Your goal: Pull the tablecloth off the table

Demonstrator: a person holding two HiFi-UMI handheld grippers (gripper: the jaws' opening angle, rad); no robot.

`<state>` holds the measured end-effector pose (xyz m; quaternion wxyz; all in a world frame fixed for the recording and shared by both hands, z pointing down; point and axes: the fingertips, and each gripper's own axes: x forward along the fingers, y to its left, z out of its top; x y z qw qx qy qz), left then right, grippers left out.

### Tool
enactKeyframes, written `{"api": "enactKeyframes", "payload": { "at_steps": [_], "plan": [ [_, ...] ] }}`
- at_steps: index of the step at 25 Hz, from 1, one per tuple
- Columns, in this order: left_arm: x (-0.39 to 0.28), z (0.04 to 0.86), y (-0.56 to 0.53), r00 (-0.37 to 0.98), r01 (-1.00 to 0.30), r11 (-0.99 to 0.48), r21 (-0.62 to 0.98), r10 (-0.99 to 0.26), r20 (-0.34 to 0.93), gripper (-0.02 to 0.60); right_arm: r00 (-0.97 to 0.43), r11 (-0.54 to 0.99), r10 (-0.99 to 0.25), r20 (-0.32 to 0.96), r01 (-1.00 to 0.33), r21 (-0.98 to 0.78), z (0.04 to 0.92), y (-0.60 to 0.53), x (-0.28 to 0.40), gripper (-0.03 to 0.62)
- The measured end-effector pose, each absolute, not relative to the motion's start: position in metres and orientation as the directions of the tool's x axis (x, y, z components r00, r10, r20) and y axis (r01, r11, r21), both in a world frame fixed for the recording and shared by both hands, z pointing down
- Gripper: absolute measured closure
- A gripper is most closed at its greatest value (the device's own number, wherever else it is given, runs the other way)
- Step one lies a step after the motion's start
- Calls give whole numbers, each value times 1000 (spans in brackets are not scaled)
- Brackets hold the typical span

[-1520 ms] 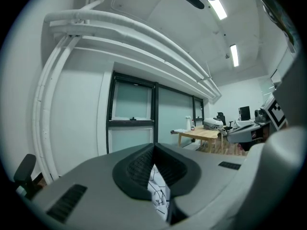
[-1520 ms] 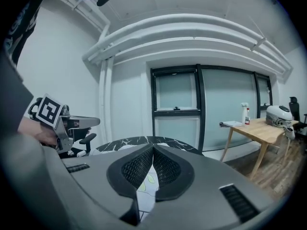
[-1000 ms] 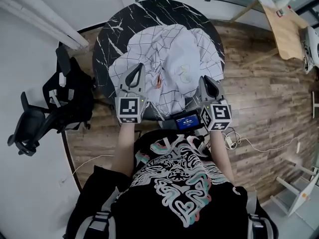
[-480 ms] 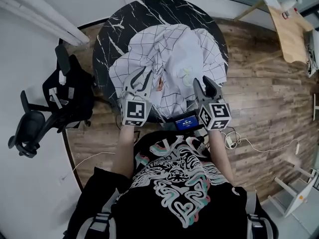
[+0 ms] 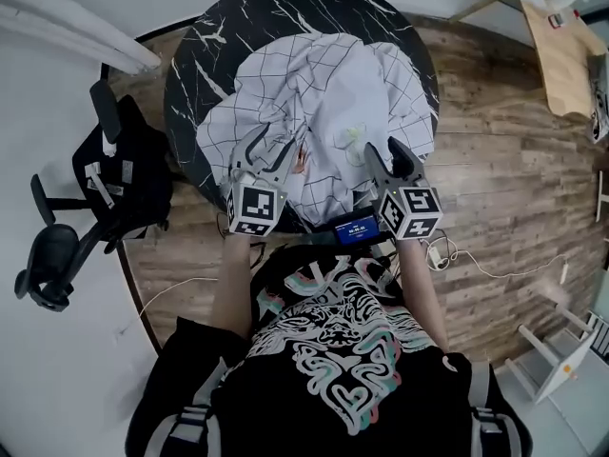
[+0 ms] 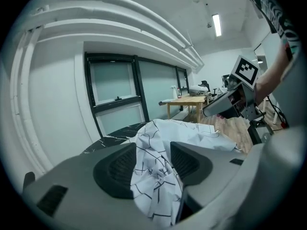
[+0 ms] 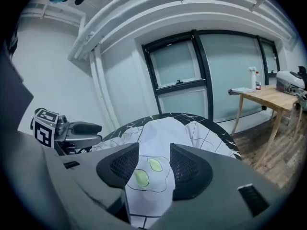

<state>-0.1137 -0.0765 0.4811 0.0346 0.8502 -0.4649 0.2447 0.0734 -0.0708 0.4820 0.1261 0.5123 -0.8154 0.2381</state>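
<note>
Both left claw [image 5: 269, 149] and right claw [image 5: 385, 155], clamped a second ago, are opening around the tablecloth [image 5: 324, 93] bunched between their jaws. Ahead it covers the table [image 5: 209, 46], so another pull seems needed.

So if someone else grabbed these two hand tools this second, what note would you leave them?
Left gripper: jaws opening, with a bunched fold of the tablecloth loose between them.
Right gripper: jaws opening too, with cloth between them at the green-spotted patch.
Tablecloth: crumpled in a heap on the round black table, reaching its near edge. The far side of the table is bare.
Done: the cloth is bunched toward the person.
Left: take hold of it and pull it fully off the table.
</note>
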Motion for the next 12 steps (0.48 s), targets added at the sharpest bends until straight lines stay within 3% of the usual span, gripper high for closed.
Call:
{"api": "enactKeyframes", "payload": {
  "at_steps": [12],
  "plan": [
    [-108, 537, -81, 421, -722, -654, -226, -674, 606, 284, -471, 346, -721, 509, -880, -325, 517, -99, 78, 341]
  ]
}}
